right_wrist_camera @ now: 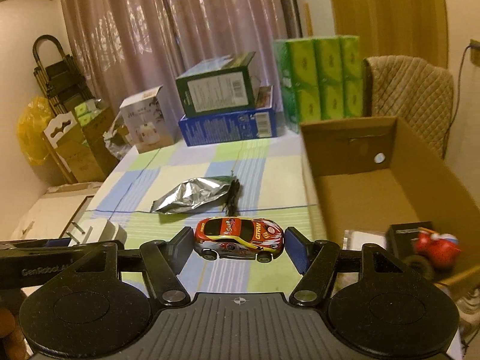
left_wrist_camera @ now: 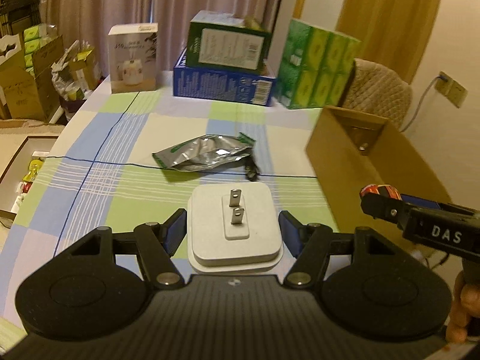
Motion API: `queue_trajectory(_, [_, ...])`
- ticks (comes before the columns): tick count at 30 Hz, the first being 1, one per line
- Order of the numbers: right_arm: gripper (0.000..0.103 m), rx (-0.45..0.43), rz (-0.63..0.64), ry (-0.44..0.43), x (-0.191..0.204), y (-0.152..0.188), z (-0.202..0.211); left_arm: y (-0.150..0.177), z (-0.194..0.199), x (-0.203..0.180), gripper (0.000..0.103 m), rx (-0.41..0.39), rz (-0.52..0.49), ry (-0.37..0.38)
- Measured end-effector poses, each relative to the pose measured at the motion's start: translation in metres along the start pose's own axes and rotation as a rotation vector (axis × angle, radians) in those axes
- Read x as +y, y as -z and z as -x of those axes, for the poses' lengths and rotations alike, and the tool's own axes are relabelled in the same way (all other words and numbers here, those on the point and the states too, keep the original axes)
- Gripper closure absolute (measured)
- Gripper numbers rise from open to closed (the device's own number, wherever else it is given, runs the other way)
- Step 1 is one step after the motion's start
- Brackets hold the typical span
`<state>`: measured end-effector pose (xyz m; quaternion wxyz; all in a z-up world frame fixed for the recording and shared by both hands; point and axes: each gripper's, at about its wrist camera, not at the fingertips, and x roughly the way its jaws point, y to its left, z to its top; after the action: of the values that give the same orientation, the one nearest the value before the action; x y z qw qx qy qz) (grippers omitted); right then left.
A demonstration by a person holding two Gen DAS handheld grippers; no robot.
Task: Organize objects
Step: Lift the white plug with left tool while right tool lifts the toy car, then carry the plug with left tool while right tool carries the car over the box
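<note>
Now carrying: left gripper [left_wrist_camera: 232, 229] clamped on white square plug adapter [left_wrist_camera: 235, 234], right gripper [right_wrist_camera: 238, 244] pinching red toy car [right_wrist_camera: 238, 238]. Swing right over open cardboard box [right_wrist_camera: 435, 162], lower before releasing; avoid crumpled foil pouch [right_wrist_camera: 192, 195] farther on table.

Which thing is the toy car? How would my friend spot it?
Find the open cardboard box on the checked tablecloth. Just left of it, the right gripper holds the toy car between its jaws. It is red and yellow, unlike the silver foil pouch behind it.

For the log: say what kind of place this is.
Probably a lived-in home room: a checked tablecloth on the table, curtains behind, and tissue packs and boxes piled about.
</note>
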<state>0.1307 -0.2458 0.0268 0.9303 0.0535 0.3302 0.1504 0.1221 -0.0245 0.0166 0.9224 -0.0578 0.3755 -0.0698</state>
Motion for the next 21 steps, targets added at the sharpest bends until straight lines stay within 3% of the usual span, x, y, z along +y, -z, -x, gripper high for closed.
queue_trajectory(10, [0.04, -0.031, 0.008, -0.002, 0.003, 0.013, 0.054, 0.021, 0.052, -0.026, 0.041, -0.019, -0.033, 0.019])
queue_trajectory(21, [0.04, -0.047, -0.003, 0.008, -0.007, 0.023, 0.082, 0.035, 0.072, -0.047, 0.041, -0.02, -0.056, 0.049])
